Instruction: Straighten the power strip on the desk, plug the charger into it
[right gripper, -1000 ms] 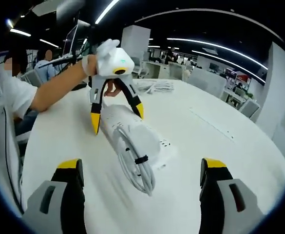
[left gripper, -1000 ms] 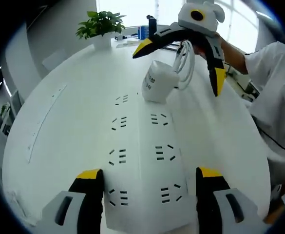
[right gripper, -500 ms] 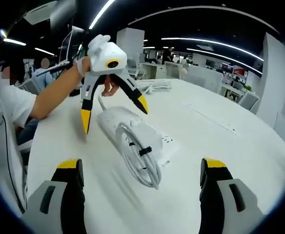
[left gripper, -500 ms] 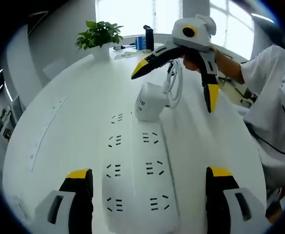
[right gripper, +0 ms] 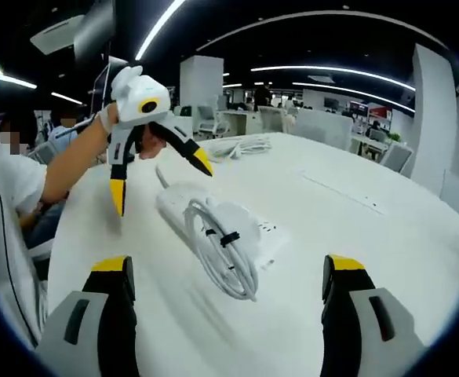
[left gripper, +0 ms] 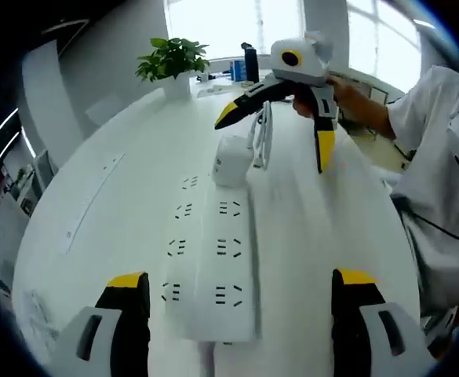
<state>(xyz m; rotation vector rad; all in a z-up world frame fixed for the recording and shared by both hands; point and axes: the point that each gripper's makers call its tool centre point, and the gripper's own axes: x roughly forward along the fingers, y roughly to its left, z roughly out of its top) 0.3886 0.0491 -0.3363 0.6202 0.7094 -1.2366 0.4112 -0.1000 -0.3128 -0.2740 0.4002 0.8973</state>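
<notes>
1. Here's the white power strip [left gripper: 209, 271] lying flat on the round white bench [left gripper: 119, 196], sockets facing up, running lengthwise away from the left gripper [left gripper: 237, 310].
2. The left gripper's jaws stand wide apart, yellow tips on either side of the strip's near end, holding nothing.
3. At the strip's far end sits the white charger [left gripper: 231, 159], seated on the strip itself, with its coiled white cable [left gripper: 260, 137] just behind it.
4. Over to the right gripper view: the same charger [right gripper: 245, 224] faces this camera, and its cable [right gripper: 221, 255] lies in a looped bundle cinched by a dark tie, draped on the near side.
5. The right gripper [right gripper: 225, 314] hangs near the charger end with its jaws spread wide and empty; the bundle lies between them further ahead, not touched.
6. In the left gripper view that right gripper [left gripper: 280, 129] shows beyond the charger, jaws splayed either side of the cable, held by a person's hand [left gripper: 347, 82] in a white sleeve.
7. In the right gripper view the left gripper [right gripper: 154, 177] shows over the strip's far end, jaws splayed likewise.
8. A potted plant [left gripper: 173, 59] stands at the bench's far edge, well apart from the strip, with a dark bottle [left gripper: 249, 63] beside it.
9. Another bundle of white cord [right gripper: 241, 145] lies further back on the bench in the right gripper view.
</notes>
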